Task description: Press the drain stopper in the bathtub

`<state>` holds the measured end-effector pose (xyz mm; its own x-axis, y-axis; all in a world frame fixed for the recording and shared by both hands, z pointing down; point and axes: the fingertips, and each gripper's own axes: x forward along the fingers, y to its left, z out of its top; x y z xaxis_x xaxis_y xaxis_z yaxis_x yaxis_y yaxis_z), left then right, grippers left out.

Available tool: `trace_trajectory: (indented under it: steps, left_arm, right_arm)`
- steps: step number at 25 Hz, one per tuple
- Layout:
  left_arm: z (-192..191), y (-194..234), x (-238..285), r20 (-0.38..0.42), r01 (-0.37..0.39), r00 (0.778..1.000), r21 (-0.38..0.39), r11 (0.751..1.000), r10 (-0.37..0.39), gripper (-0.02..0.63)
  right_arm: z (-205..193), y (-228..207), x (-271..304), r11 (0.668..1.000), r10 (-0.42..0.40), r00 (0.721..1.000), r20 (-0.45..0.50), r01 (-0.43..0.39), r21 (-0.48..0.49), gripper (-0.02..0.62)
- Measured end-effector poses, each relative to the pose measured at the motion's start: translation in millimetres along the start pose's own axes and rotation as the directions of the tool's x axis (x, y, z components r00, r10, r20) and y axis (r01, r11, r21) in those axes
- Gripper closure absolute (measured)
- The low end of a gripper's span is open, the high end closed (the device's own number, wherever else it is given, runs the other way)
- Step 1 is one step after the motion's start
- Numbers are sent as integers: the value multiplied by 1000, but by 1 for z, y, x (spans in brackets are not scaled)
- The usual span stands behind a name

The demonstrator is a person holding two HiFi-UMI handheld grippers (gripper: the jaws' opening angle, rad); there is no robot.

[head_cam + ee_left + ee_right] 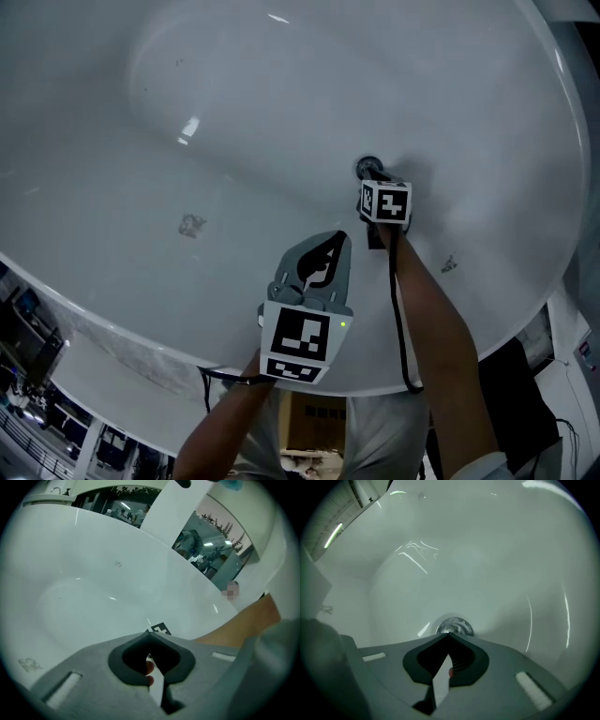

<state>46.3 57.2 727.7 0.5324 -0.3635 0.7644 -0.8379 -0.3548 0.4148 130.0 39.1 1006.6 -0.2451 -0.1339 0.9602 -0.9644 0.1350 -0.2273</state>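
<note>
Right gripper (pixel 448 635), jaws together as a pressing tip, points at the drain stopper (pixel 457 626) mid-frame; left gripper (pixel 335 241), closed and empty, waits below.

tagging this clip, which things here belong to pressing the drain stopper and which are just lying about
In the job: drain stopper, bathtub, right gripper, shut, tips at the stopper.
Just there: left gripper, shut, clear of the drain; scuff mark on the tub wall.
</note>
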Motion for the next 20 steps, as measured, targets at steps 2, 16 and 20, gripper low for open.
trace_trajectory:
  steps: [2, 16, 20]
  left_arm:
    - [2, -1, -7, -5, 9, 1000, -4, 1000, -9, 606]
    - [56, -31, -89, 68, -10, 998, 97, 995, 3, 606]
    - [73, -49, -127, 81, 7, 997, 130, 992, -18, 606]
  right_arm:
    - [-3, 4, -7, 1000, 10, 1000, 0, -10, 20, 592]
    - [29, 52, -150, 998, 36, 985, 166, -44, 41, 591]
    - [34, 76, -211, 998, 57, 971, 232, -64, 22, 592]
